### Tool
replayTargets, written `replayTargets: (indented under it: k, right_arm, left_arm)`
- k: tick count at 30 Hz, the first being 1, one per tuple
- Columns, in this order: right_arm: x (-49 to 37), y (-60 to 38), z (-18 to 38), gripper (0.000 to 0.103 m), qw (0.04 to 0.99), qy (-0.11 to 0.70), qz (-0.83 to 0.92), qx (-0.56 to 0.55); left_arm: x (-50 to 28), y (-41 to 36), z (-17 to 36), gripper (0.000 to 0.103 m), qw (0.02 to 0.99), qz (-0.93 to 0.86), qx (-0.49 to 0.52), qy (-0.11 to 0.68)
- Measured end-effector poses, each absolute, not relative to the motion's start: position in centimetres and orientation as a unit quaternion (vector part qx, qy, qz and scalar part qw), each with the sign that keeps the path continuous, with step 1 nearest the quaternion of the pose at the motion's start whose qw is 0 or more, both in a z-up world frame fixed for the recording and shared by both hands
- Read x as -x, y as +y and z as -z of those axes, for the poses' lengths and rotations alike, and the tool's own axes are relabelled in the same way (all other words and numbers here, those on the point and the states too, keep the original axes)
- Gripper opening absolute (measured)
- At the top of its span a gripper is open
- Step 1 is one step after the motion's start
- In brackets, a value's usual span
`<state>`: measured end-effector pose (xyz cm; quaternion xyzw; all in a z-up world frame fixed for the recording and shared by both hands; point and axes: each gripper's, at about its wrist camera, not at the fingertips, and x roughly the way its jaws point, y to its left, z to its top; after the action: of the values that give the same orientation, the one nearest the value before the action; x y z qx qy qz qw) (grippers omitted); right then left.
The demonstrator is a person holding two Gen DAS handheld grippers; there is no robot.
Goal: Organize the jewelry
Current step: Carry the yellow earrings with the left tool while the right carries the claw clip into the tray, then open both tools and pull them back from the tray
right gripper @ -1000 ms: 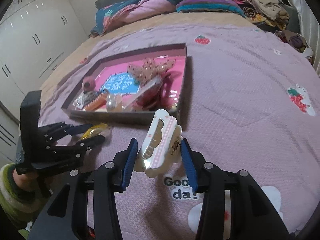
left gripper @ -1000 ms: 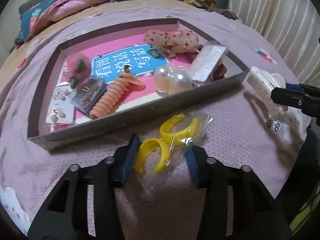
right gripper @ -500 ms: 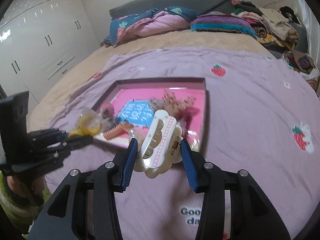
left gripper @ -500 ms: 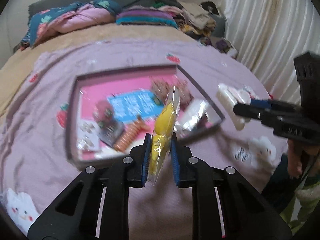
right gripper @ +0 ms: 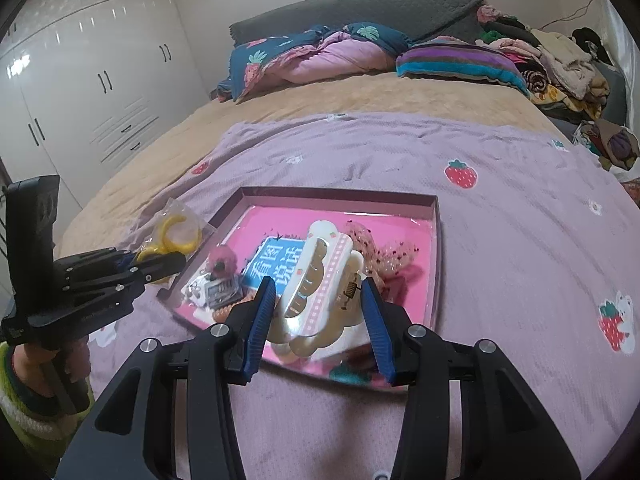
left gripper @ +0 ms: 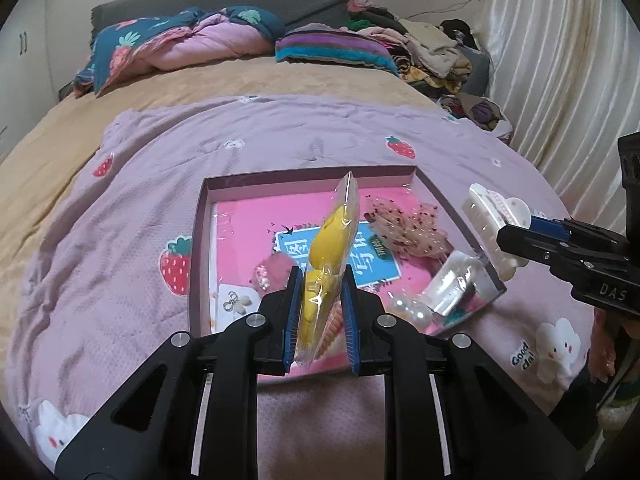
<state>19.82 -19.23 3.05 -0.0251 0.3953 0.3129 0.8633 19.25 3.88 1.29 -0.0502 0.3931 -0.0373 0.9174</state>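
My left gripper [left gripper: 320, 316] is shut on a clear bag of yellow rings [left gripper: 330, 256] and holds it edge-on above the near side of the shallow box [left gripper: 200, 240]. The bag also shows in the right wrist view [right gripper: 176, 234], left of the box [right gripper: 438, 240]. My right gripper [right gripper: 320, 322] is shut on a white hair claw clip [right gripper: 316, 284] above the box's near edge. The clip shows in the left wrist view [left gripper: 496, 210] at the box's right side. The box holds a pink book, a lace bow [left gripper: 404, 226], pearls [left gripper: 408, 308], an orange coil tie and earring cards.
The box lies on a purple strawberry blanket [left gripper: 120, 240] over a bed. Folded quilts [left gripper: 180, 48] and a clothes pile [left gripper: 424, 52] lie at the head. A curtain [left gripper: 560, 60] hangs on the right, white wardrobes [right gripper: 80, 80] on the left.
My left gripper closed on the bag of yellow rings, lifted it off the blanket and carried it over the box. My right gripper rose with the claw clip and moved over the box.
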Motion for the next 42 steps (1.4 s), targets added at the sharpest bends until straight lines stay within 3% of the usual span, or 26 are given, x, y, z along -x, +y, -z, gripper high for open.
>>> replayTargets:
  k: [19, 21, 23, 34, 37, 42]
  right_arm:
    - [-22.0, -19.4, 1.8, 0.046, 0.847, 0.45, -0.283, 0.019]
    - [-21.7, -19.6, 1.5, 0.05, 0.851, 0.443, -0.282, 0.019]
    - [-20.9, -20.1, 0.7, 0.061, 0.859, 0.429, -0.279, 0.02]
    - [-15.2, -22.4, -2.4, 0.093, 0.886, 0.373, -0.274, 0.03]
    - [-13.5, -22.8, -2.5, 0.096, 0.888, 0.367, -0.273, 0.04]
    - [-11.3, -23.3, -2.1, 0.098, 0.893, 0.358, -0.268, 0.048]
  left_arm:
    - [-21.2, 3.3, 1.7, 0.015, 0.901, 0.04, 0.061, 0.428]
    - [-20.9, 3.1, 1.6, 0.024, 0.902, 0.04, 0.059, 0.427]
    - [-20.6, 3.0, 1.3, 0.034, 0.904, 0.039, 0.057, 0.423]
    - [-16.2, 2.7, -0.2, 0.066, 0.911, 0.02, 0.056, 0.408]
    - [-14.6, 2.8, -0.3, 0.081, 0.911, 0.015, 0.062, 0.406]
    - [-12.1, 2.9, -0.1, 0.093, 0.912, 0.007, 0.062, 0.406]
